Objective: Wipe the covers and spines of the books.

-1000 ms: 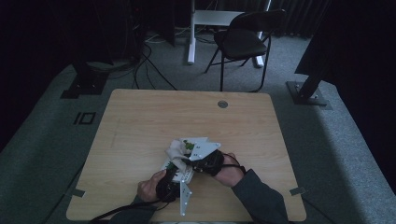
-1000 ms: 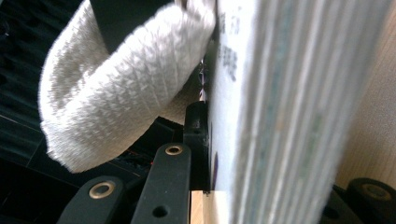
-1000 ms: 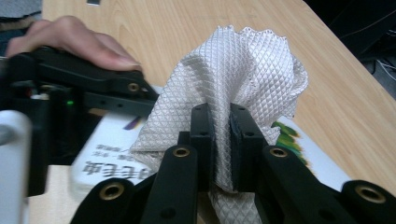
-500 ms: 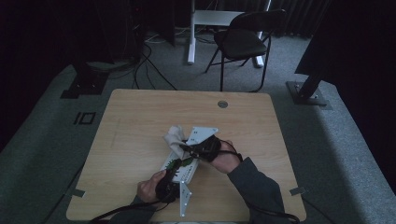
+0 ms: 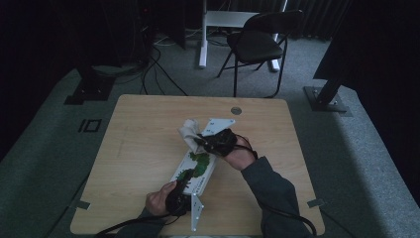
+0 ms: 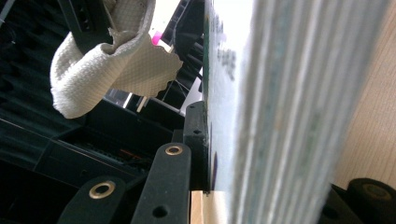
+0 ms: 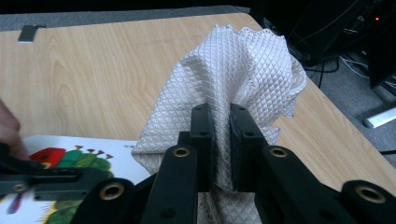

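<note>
Pinching the near end of the picture book [image 5: 197, 168] on the table [image 5: 138, 148], the left gripper [image 5: 179, 196] is keeping it steady. The right gripper [image 7: 219, 154] is squeezing a white cloth [image 7: 238, 79] at the book's far end, probably for wiping the cover.

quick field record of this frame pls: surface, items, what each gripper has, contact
surface: wooden table
item 1: picture book with a green caterpillar cover, lying aslant near the table's middle
item 2: white waffle-weave cloth, bunched
left gripper: shut on the picture book's near edge; the book's page edges show close up in the left gripper view
right gripper: shut on the cloth, a fold pinched between the jaws
contact: cloth sits at the book's far end; whether it touches the cover cannot be told
background: black folding chair on the floor beyond the table
</note>
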Demonstrator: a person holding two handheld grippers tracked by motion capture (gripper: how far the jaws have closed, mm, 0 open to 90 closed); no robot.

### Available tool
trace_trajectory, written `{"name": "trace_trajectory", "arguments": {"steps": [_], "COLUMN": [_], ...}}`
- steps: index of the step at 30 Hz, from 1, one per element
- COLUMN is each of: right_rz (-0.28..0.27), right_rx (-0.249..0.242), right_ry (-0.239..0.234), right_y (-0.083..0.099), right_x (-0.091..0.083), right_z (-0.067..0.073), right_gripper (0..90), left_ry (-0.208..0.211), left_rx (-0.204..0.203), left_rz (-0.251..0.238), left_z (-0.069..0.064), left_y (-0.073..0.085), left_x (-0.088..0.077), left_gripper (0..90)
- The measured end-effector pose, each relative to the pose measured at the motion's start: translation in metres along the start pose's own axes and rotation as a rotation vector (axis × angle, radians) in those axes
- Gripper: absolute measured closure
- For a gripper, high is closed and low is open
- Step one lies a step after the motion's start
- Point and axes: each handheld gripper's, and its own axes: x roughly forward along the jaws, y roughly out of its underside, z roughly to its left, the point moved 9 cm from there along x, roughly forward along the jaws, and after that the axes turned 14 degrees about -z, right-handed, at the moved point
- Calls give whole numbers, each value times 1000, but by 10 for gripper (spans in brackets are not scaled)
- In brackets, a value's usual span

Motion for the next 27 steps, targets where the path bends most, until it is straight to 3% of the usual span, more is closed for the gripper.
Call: {"name": "trace_trajectory", "arguments": {"steps": [14, 27], "right_rz": [39, 81], "right_rx": [37, 32], "right_ry": [20, 6], "right_y": [15, 18], "right_x": [10, 19], "right_z": [-15, -14], "right_gripper": [823, 823], "left_ry": [-7, -16], "left_rx": [19, 31], "left_rz": [-9, -19], "left_z": [1, 1], "left_y": [-3, -5], "left_x": [-1, -1], "left_gripper": [788, 788]}}
